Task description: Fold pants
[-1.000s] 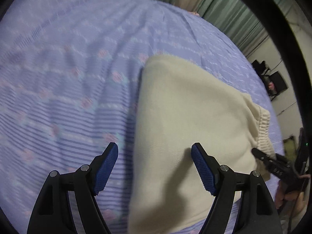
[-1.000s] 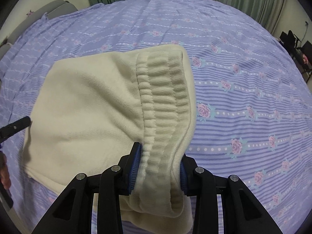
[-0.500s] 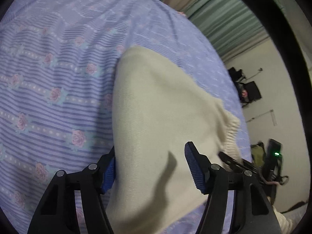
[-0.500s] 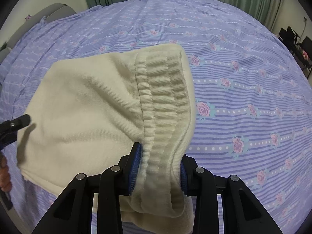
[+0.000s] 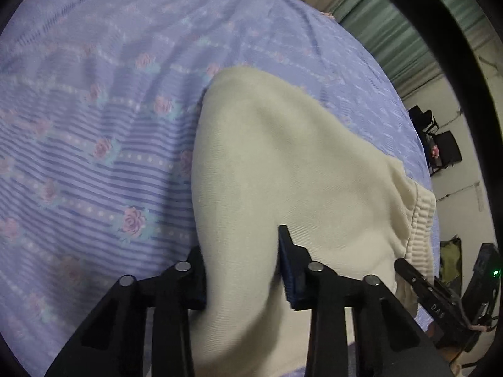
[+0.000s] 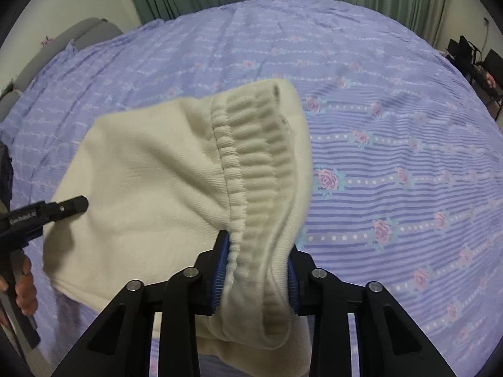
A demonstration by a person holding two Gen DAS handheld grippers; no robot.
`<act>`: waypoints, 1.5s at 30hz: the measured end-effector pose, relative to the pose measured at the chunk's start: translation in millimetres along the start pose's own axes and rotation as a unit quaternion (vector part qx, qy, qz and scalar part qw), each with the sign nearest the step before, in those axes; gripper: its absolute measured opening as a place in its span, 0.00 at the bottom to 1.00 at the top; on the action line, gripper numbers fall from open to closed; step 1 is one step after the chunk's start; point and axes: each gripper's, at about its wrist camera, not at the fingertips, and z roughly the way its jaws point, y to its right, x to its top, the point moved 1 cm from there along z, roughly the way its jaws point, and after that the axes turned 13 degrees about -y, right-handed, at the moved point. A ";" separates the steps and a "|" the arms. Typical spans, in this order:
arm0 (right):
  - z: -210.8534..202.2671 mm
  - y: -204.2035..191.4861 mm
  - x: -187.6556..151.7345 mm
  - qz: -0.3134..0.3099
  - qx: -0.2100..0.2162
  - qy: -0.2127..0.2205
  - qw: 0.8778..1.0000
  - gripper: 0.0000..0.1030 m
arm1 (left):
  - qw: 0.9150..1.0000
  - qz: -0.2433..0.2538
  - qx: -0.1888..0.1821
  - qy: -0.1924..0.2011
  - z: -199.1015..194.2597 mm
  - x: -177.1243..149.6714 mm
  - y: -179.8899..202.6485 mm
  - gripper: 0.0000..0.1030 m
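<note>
Your right tool point(image 6: 256, 270) is clamped on the ribbed waistband point(image 6: 261, 163) of the cream pants point(image 5: 292, 172), with a thick roll of that band squeezed between its blue pads, and the rest of the garment lies ahead of it and to its left on the bed point(image 6: 393, 100). Your left tool point(image 5: 242, 270) has just been closing, and the plain cloth of the opposite edge now stands between its pads; the pad on the right side presses into the fabric, while the other pad is mostly hidden behind the cloth, so I judge it as a grip, but maybe a shallow one. The main risk is that this left hold takes only the top layer, so when you lift, the lower layer stays on the bed and the fold comes out uneven. The right hold is bulky, and the thick band can slide out if you pull sideways. If you move the two tools at different speed, the cloth between them can twist or sag. The striped bed cover can also be dragged and wrinkle under the pants.
</note>
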 end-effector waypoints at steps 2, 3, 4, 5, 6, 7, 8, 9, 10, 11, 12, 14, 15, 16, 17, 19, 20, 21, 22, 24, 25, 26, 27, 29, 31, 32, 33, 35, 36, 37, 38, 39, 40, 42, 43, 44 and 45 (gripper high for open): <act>-14.8 -0.9 -3.6 0.005 0.011 0.007 1.000 0.27 | 0.999 0.025 0.025 0.013 -15.3 -9.5 15.1 0.30; -23.4 -2.4 -6.5 0.004 0.018 0.010 1.000 0.27 | 0.999 0.030 0.029 0.018 -18.7 -16.0 19.2 0.29; -31.1 -3.9 -9.4 0.000 0.021 0.012 1.000 0.27 | 0.999 0.035 0.032 0.022 -27.8 -24.0 26.3 0.29; -41.7 -6.6 -15.1 -0.008 0.022 0.015 1.000 0.27 | 0.998 0.037 0.033 0.026 -35.9 -31.7 29.7 0.29; -48.9 -8.1 -19.8 -0.012 0.022 0.019 1.000 0.26 | 0.998 0.039 0.034 0.027 -41.3 -35.9 31.5 0.29; -58.5 -8.8 -26.6 -0.016 0.024 0.022 0.999 0.26 | 0.998 0.042 0.039 0.030 -50.4 -47.2 35.7 0.29; -67.8 -8.2 -34.5 -0.016 0.029 0.023 0.999 0.26 | 0.998 0.043 0.043 0.032 -58.8 -59.6 39.2 0.29; -73.9 -7.5 -40.3 -0.016 0.033 0.023 0.999 0.26 | 0.998 0.041 0.044 0.033 -65.4 -69.6 38.6 0.29; -82.2 -6.8 -48.8 -0.017 0.037 0.022 0.999 0.26 | 0.998 0.036 0.043 0.033 -72.7 -81.2 39.7 0.29; -90.3 -6.5 -57.7 -0.019 0.040 0.022 0.999 0.26 | 0.998 0.029 0.041 0.033 -81.1 -93.9 41.0 0.29; -99.2 -7.5 -67.9 -0.025 0.040 0.022 0.999 0.26 | 0.998 0.024 0.040 0.033 -83.9 -99.6 45.2 0.29; -115.4 -10.6 -86.1 -0.040 0.037 0.023 0.998 0.26 | 0.998 0.018 0.048 0.033 -96.5 -116.8 53.2 0.29; -125.4 -12.2 -95.4 -0.046 0.038 0.024 0.998 0.26 | 0.998 0.018 0.055 0.035 -103.9 -127.5 57.8 0.29; -135.0 -13.5 -103.5 -0.054 0.040 0.026 0.997 0.26 | 0.997 0.020 0.064 0.038 -113.3 -139.5 64.4 0.29; -146.5 -14.8 -112.5 -0.060 0.041 0.026 0.997 0.26 | 0.996 0.019 0.071 0.042 -123.4 -151.2 70.9 0.29; -165.6 -16.7 -125.3 -0.069 0.048 0.028 0.996 0.26 | 0.996 0.012 0.076 0.049 -141.6 -166.3 78.4 0.29; -176.5 -17.4 -131.1 -0.074 0.052 0.031 0.995 0.26 | 0.996 0.009 0.078 0.053 -151.0 -173.5 81.9 0.29; -184.3 -17.5 -134.1 -0.079 0.055 0.033 0.995 0.26 | 0.995 0.006 0.081 0.061 -163.3 -184.5 85.8 0.29; -192.1 -18.6 -137.9 -0.084 0.057 0.036 0.994 0.26 | 0.994 0.004 0.084 0.068 -173.1 -191.1 88.8 0.29; -211.8 -22.2 -147.0 -0.095 0.060 0.046 0.993 0.26 | 0.993 0.006 0.086 0.078 -186.8 -200.6 92.3 0.29; -219.5 -25.2 -151.2 -0.101 0.059 0.052 0.992 0.26 | 0.992 0.011 0.090 0.085 -195.6 -205.7 94.1 0.29; -227.9 -28.8 -155.5 -0.109 0.056 0.062 0.991 0.26 | 0.992 0.015 0.091 0.089 -200.2 -208.1 94.3 0.29; -235.0 -32.7 -159.6 -0.112 0.052 0.068 0.990 0.26 | 0.991 0.019 0.092 0.092 -206.6 -211.2 94.7 0.29; -246.3 -42.2 -166.5 -0.113 0.047 0.075 0.990 0.26 | 0.991 0.025 0.088 0.097 -221.1 -215.8 90.0 0.29; -255.3 -50.7 -169.5 -0.107 0.048 0.078 0.990 0.26 | 0.991 0.034 0.085 0.102 -232.8 -217.5 82.4 0.29; -260.7 -58.5 -172.6 -0.105 0.044 0.083 0.990 0.26 | 0.990 0.040 0.084 0.103 -238.3 -218.8 78.6 0.29; -264.1 -64.1 -174.7 -0.101 0.041 0.087 0.990 0.26 | 0.990 0.047 0.080 0.107 -246.1 -218.8 71.8 0.29; -271.7 -80.0 -181.3 -0.086 0.033 0.097 0.991 0.26 | 0.989 0.062 0.077 0.107 -259.5 -221.1 62.1 0.29; -274.6 -87.7 -185.7 -0.077 0.030 0.100 0.992 0.26 | 0.989 0.070 0.076 0.106 -266.9 -221.6 57.2 0.29; -278.3 -96.0 -190.6 -0.068 0.028 0.103 0.992 0.26 | 0.988 0.079 0.075 0.108 -272.9 -222.6 54.5 0.29; -280.7 -104.2 -194.0 -0.060 0.024 0.106 0.992 0.26 | 0.987 0.091 0.078 0.109 -278.1 -222.7 51.7 0.29; -283.8 -113.6 -199.0 -0.051 0.021 0.110 0.992 0.26 | 0.985 0.109 0.084 0.109 -282.8 -221.9 49.2 0.29; -285.7 -121.0 -202.4 -0.044 0.018 0.114 0.992 0.26 | 0.981 0.128 0.092 0.110 -288.0 -221.5 46.0 0.29; -289.3 -138.1 -209.4 -0.028 0.015 0.120 0.992 0.26 | 0.979 0.141 0.096 0.111 -296.5 -221.6 39.8 0.29; -290.5 -143.4 -212.1 -0.025 0.015 0.120 0.992 0.26 | 0.978 0.145 0.096 0.112 -302.0 -221.6 34.6 0.29; -291.6 -150.0 -214.6 -0.023 0.015 0.120 0.992 0.26 | 0.978 0.147 0.096 0.112 -305.6 -223.3 33.6 0.29; -292.4 -155.6 -215.8 -0.025 0.014 0.120 0.992 0.26 | 0.977 0.151 0.099 0.112 -309.1 -224.1 30.5 0.29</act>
